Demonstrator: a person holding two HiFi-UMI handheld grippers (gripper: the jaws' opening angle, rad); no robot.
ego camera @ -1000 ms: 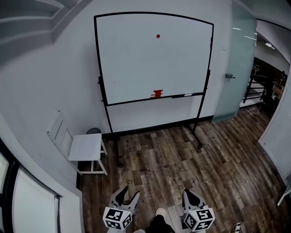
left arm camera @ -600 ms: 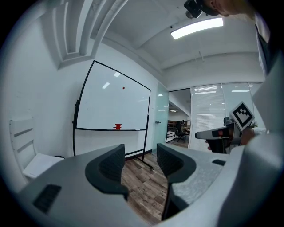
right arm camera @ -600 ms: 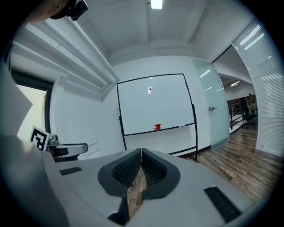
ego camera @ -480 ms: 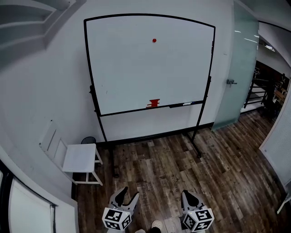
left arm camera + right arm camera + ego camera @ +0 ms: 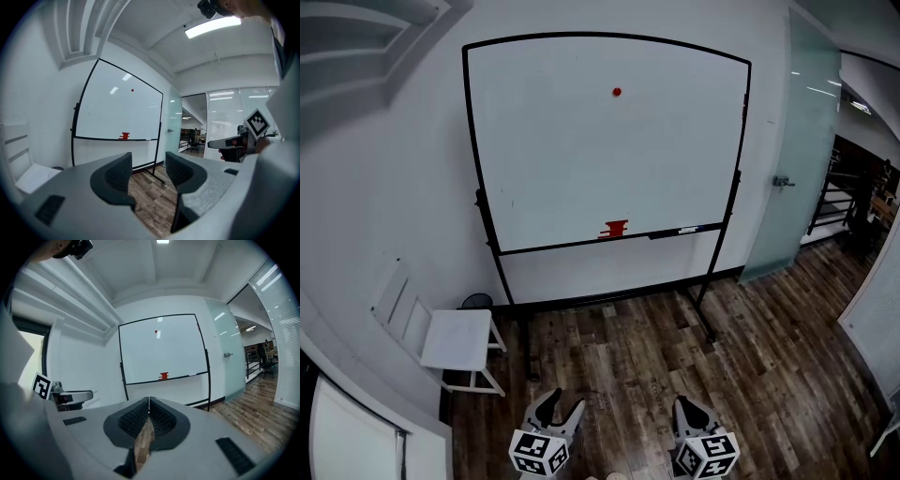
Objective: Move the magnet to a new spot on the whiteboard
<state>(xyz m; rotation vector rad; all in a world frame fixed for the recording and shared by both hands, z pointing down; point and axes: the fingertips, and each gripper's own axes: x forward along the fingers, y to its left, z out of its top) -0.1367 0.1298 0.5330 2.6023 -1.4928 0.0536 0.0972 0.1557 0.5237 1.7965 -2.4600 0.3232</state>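
- My left gripper (image 5: 562,405) has its jaws apart and is empty; my right gripper (image 5: 686,406) has its jaws pressed together, empty too.
- Both hang low, well apart from the whiteboard (image 5: 544,150).
- The magnet (image 5: 617,92), a small red disc, sits high on it, near the middle.
- I judge it light, hard and smooth: better to pinch its rim on two sides.

White walls (image 5: 384,141); wood floor (image 5: 769,356); white chair (image 5: 455,339)

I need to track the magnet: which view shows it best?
The head view: the red magnet sits clear and head-on, high on the whiteboard. The right gripper view shows it smaller; the left gripper view, tiny and at a slant.
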